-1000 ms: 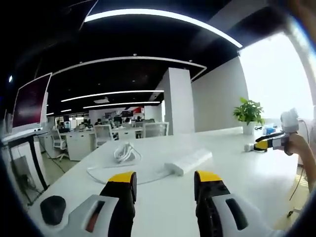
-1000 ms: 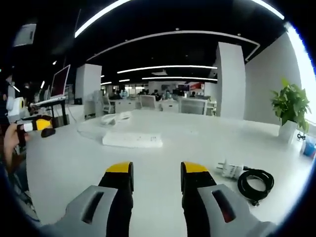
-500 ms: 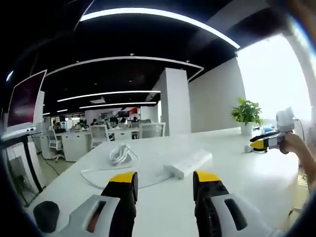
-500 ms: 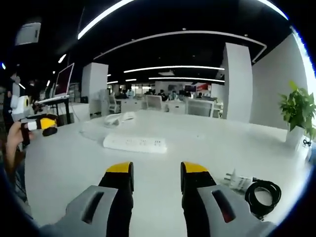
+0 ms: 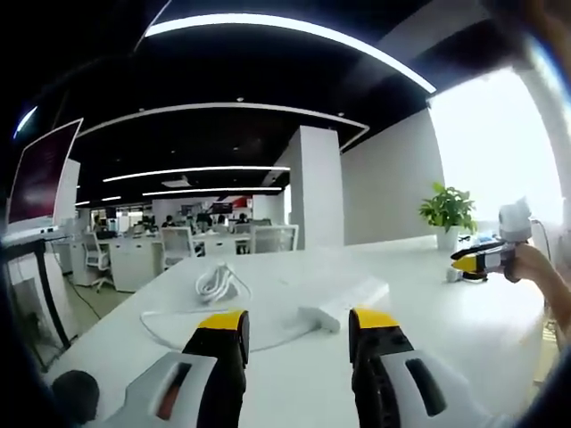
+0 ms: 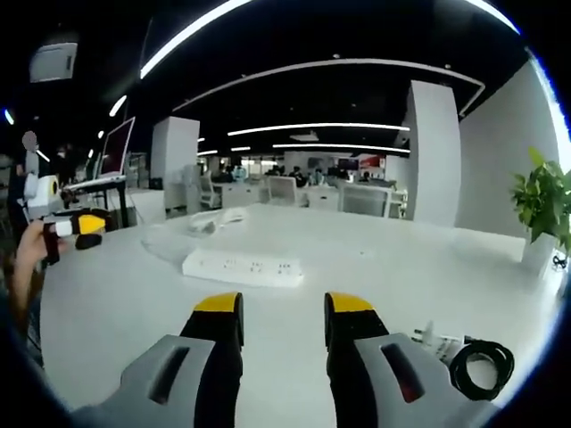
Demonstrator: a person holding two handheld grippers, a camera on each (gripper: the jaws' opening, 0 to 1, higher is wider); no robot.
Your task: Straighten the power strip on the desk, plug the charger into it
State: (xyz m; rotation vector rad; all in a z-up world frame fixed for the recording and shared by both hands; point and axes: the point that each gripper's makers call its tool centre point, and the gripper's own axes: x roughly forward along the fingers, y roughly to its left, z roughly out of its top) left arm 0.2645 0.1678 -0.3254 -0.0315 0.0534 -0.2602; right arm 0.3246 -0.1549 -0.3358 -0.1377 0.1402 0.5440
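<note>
Both grippers, left (image 5: 296, 332) and right (image 6: 270, 317), spread and empty; power strip (image 6: 242, 267) ahead untouched. I judge straightening comes next.

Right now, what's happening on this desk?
A person holds a gripper in each hand over a white desk. Both are open and hold nothing. The left gripper faces the white power strip, whose cord coils behind it. The right gripper hangs near the charger and its black cable, still unplugged.
</note>
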